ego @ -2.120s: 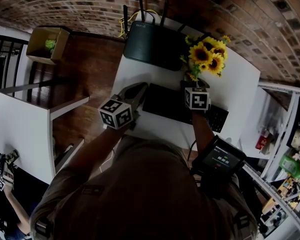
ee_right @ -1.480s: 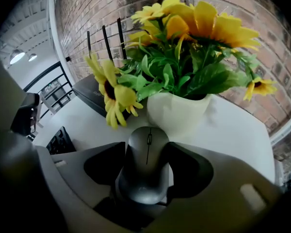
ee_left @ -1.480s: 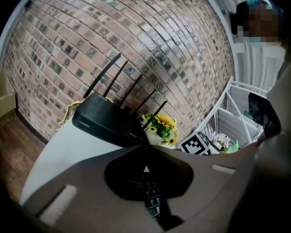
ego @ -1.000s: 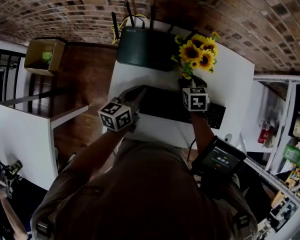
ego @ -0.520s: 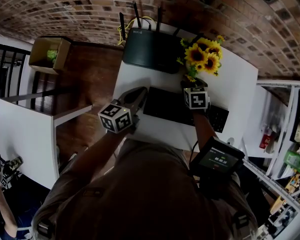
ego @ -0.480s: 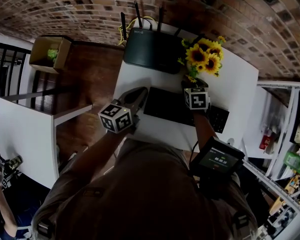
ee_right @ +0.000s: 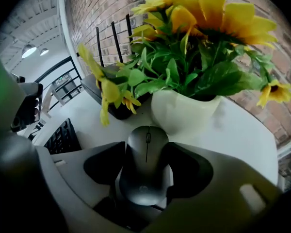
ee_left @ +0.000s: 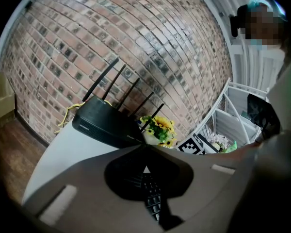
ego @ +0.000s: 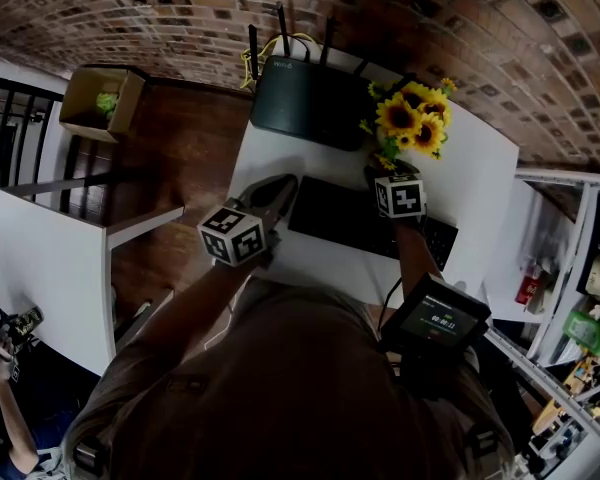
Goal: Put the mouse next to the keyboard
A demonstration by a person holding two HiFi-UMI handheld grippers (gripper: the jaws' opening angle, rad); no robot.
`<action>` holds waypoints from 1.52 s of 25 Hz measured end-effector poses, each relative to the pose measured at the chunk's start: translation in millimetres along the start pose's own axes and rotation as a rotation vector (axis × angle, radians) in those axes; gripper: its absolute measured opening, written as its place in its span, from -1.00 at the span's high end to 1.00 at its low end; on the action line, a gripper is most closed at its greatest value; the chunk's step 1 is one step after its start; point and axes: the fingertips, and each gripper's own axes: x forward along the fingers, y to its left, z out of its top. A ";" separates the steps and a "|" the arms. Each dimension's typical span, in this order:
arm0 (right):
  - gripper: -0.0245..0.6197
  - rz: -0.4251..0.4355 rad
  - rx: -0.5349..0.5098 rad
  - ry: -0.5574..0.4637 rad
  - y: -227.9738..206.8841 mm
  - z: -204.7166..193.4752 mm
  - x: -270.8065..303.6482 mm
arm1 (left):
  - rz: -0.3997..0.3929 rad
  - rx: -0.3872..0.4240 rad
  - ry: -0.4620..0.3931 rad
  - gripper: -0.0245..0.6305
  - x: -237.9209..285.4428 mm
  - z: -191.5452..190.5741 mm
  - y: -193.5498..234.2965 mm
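A grey mouse (ee_right: 145, 171) lies on the white table (ego: 265, 148) right in front of the white flower pot (ee_right: 184, 113). My right gripper (ee_right: 146, 147) straddles it, one jaw along each side, and the jaws are opening. In the head view that gripper (ego: 388, 173) sits at the pot's foot, and the mouse is hidden under its marker cube. The black keyboard (ego: 355, 218) lies across the near part of the table, left of the mouse (ee_right: 63, 135). My left gripper (ego: 283, 186) hovers over the keyboard's left end, shut with nothing in it (ee_left: 146, 152).
A black router (ego: 310, 93) with antennas stands at the table's far edge. Sunflowers (ego: 412, 118) rise from the pot close above the right gripper. A cardboard box (ego: 95, 93) sits on the wooden floor to the left. White shelving stands at the right.
Both grippers stay almost where they were; only the head view shifts slightly. The right gripper remains at the pot, the left over the keyboard's left end.
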 end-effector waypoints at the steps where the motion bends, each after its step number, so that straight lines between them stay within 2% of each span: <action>1: 0.01 0.009 -0.002 0.005 0.4 -0.1 -0.1 | 0.002 0.000 0.001 0.93 -0.1 0.3 0.1; 5: 0.02 0.016 -0.019 -0.006 1.7 1.6 -5.4 | 0.003 0.003 0.004 0.93 0.6 0.6 -1.6; 14: 0.03 0.012 -0.065 -0.106 12.0 14.2 -34.3 | -0.031 0.021 0.001 0.93 10.0 0.4 -18.0; 20: 0.03 -0.044 -0.040 -0.132 -8.9 -0.6 -65.1 | -0.081 0.050 0.020 0.93 23.1 -4.0 -40.7; 29: 0.03 -0.171 0.080 -0.202 -79.3 -61.5 -129.4 | -0.182 0.121 0.068 0.93 60.0 -31.7 -107.7; 38: 0.03 -0.241 0.194 -0.233 -153.7 -140.0 -181.1 | -0.232 0.171 0.094 0.93 102.0 -71.2 -186.6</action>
